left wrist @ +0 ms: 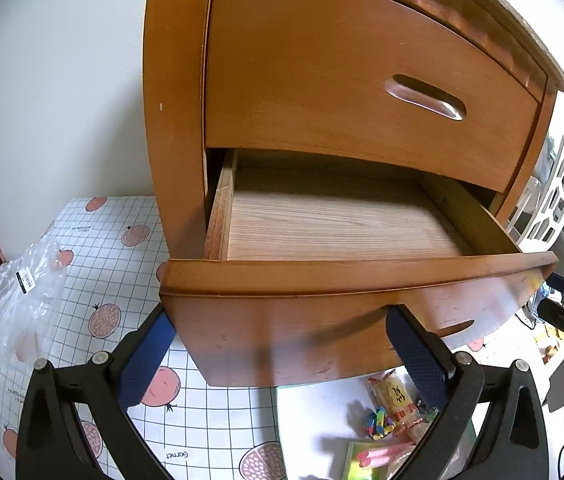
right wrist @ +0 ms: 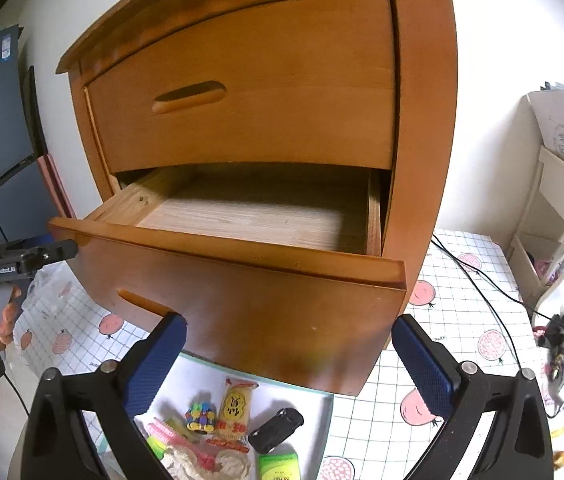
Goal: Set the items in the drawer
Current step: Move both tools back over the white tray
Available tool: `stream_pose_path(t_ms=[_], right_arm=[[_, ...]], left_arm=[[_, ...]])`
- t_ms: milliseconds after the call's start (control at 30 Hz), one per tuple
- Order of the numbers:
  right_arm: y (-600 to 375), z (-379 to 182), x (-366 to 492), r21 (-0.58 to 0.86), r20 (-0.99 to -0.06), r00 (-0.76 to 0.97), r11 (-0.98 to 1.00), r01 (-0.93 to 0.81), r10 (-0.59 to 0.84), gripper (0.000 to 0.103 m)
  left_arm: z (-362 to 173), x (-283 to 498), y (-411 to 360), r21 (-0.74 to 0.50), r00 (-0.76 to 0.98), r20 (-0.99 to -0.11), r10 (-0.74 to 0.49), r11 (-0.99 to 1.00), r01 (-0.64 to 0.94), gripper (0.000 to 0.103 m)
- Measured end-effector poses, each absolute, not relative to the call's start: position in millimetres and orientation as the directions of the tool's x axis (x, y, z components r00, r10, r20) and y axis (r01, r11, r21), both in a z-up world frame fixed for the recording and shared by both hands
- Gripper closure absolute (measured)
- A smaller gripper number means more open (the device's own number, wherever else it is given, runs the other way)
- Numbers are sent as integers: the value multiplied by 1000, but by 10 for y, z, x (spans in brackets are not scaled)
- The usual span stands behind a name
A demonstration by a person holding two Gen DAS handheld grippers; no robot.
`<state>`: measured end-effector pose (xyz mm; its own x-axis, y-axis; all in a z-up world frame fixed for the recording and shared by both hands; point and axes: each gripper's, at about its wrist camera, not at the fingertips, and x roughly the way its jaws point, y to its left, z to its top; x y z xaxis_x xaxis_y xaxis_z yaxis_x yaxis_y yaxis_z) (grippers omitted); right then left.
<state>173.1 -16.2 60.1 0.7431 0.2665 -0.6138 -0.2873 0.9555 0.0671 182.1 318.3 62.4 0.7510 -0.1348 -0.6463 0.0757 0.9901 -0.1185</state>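
Lower drawer (left wrist: 334, 224) of the wooden nightstand (right wrist: 422, 120) pulled open, nothing inside; upper drawer (left wrist: 322, 72) closed. Left gripper (left wrist: 282, 360) and right gripper (right wrist: 290, 364) both fingers spread, holding nothing, in front of the drawer face. Items on white tray (right wrist: 314, 400) on worktop below: snack packet (right wrist: 237, 408), black toy car (right wrist: 275, 430), green box (right wrist: 279, 466), pink comb (right wrist: 169, 436).

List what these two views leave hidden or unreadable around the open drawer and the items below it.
- Back of the lower drawer: both views, shadowed under the upper drawer.
- Snack packet print: too small in both views; in the left view the left gripper finger covers part.
- Green box: cut off by the bottom edge.
- Black toy car: missing from the left view.
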Motion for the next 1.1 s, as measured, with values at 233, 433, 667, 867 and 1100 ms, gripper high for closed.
stream_pose_path(t_ms=[233,433,667,867,1100], right_arm=[[-130,601,1766,89,-624,738,961,-261,258,0],[-220,624,1604,122,-619,741,964,-237,261,0],[-353,642,1209,157,-582,779,972,-173,232,0],[-385,499,929,151,-604,783,986,-70,148,0],[-336,219,792,118,-653,746,991,-69,130,0]], left_arm=[[628,1836,3117,-121,744,-660,-107,992,36,0],[626,1631,3087,-105,750,-659,-50,994,-26,0],[684,1173,2919,-177,790,-611,-47,981,-79,0],[507,850,2523,-141,786,-618,-8,985,-101,0],[17,746,2167,-45,713,-700,37,994,-96,0]])
